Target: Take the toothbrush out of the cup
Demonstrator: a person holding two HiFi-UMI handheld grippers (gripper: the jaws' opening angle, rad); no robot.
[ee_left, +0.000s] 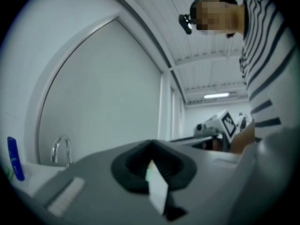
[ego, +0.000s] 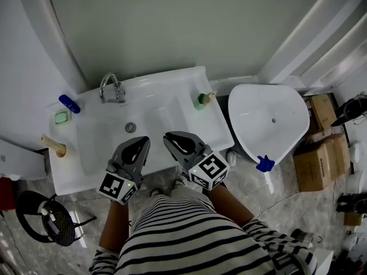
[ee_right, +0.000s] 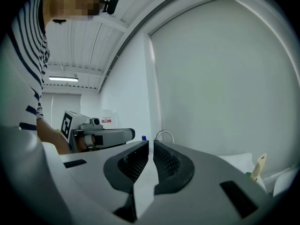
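A small green cup (ego: 201, 101) with a beige toothbrush (ego: 210, 96) leaning out of it stands on the right rim of the white washbasin (ego: 172, 82). The right gripper view catches the toothbrush (ee_right: 258, 166) at its lower right edge. My left gripper (ego: 141, 141) and right gripper (ego: 168, 137) hover side by side over the basin's front edge. Both are shut with nothing between the jaws, and both are well short of the cup. The left gripper (ee_left: 151, 144) and right gripper (ee_right: 151, 142) point level toward the back wall.
A chrome tap (ego: 111, 88) stands at the basin's back. A blue bottle (ego: 69, 103), a green soap dish (ego: 62, 118) and a beige brush in a holder (ego: 55, 146) sit on the left rim. A white toilet (ego: 269, 119) and cardboard boxes (ego: 318, 153) are to the right.
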